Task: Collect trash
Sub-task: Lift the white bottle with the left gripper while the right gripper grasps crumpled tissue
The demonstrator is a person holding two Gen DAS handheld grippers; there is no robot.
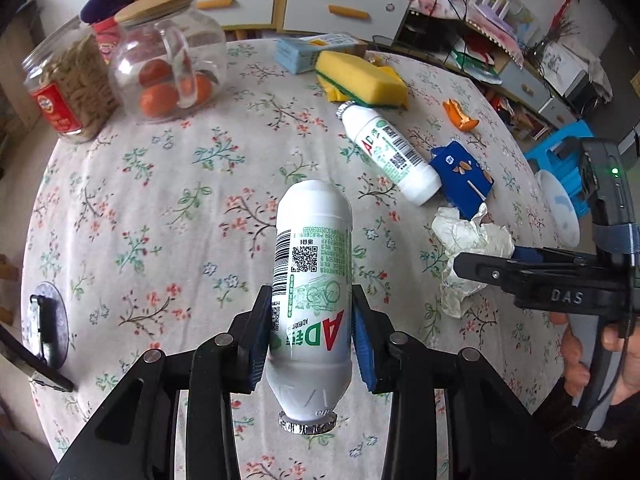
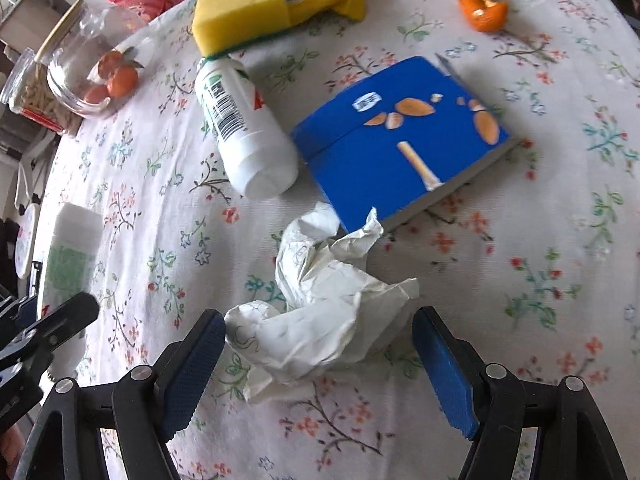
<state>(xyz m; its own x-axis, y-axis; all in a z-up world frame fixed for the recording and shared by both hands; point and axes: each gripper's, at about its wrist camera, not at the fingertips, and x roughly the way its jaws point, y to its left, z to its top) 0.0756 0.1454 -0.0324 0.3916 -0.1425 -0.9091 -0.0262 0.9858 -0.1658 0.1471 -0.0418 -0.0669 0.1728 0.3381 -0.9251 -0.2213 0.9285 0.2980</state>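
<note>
My left gripper [image 1: 310, 332] is shut on a white milk bottle [image 1: 312, 272] with green print, held above the floral tablecloth; it also shows blurred in the right wrist view [image 2: 74, 248]. My right gripper [image 2: 318, 346] is open, its blue pads on either side of a crumpled white tissue [image 2: 320, 312], which also lies in the left wrist view [image 1: 468, 248]. A second white bottle [image 2: 244, 128] lies on its side beside a blue box [image 2: 396, 140]. An orange peel [image 2: 482, 6] lies at the far right.
A yellow sponge [image 1: 360, 78] and a pale blue carton [image 1: 308, 50] lie at the back. A glass jar of oranges [image 1: 168, 64] and a jar of nuts [image 1: 72, 84] stand at the far left. A dark round object [image 1: 48, 324] sits at the table's left edge.
</note>
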